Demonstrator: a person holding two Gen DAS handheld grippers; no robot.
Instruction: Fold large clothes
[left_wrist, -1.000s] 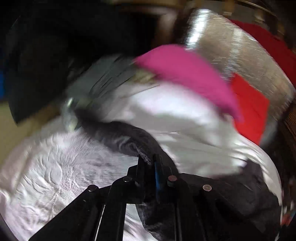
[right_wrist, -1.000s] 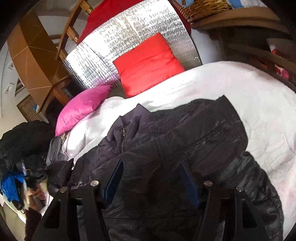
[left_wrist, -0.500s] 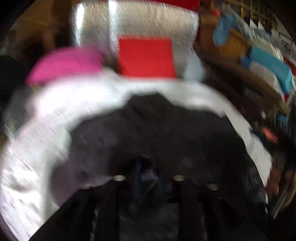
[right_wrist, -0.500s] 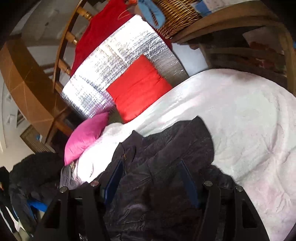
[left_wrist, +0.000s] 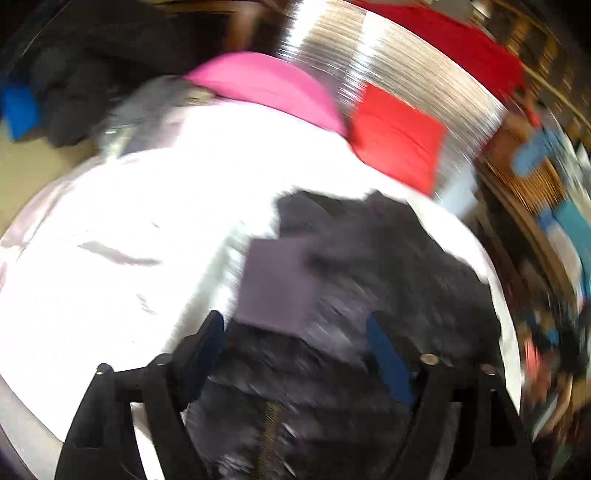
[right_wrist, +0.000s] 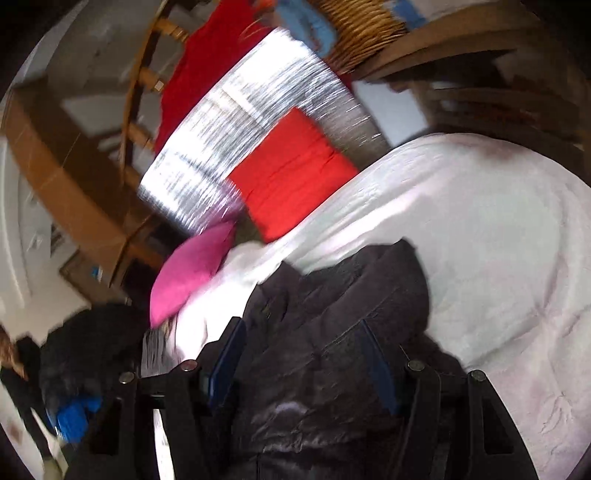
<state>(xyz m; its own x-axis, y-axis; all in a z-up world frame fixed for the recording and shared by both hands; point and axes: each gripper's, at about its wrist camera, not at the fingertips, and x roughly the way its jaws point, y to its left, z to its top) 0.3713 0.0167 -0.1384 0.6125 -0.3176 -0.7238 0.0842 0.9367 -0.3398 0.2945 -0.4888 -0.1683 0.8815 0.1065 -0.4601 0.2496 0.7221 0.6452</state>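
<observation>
A dark padded jacket (left_wrist: 388, 266) lies bunched on the white bedspread (left_wrist: 129, 229), showing a grey-purple lining patch (left_wrist: 280, 284) and a zip (left_wrist: 271, 424). My left gripper (left_wrist: 295, 343) hovers over its near part. Its jaws are opening; the fabric lies under the gap and the pads do not press on it. In the right wrist view the same jacket (right_wrist: 332, 314) fills the lower middle. My right gripper (right_wrist: 303, 358) stands open above it, blue pads apart, with nothing pinched. The left view is motion-blurred.
At the head of the bed lean a pink pillow (right_wrist: 192, 273), a red cushion (right_wrist: 291, 173) and a silver foil panel (right_wrist: 240, 136). A heap of dark clothes (right_wrist: 88, 343) sits off the bed's left side. Wooden shelves and a wicker basket (right_wrist: 362, 26) stand at the right.
My left gripper was shut on a fold of the jacket, swung across the bed with it, then opened. The jacket now lies more bunched. The right gripper tilted up slightly.
</observation>
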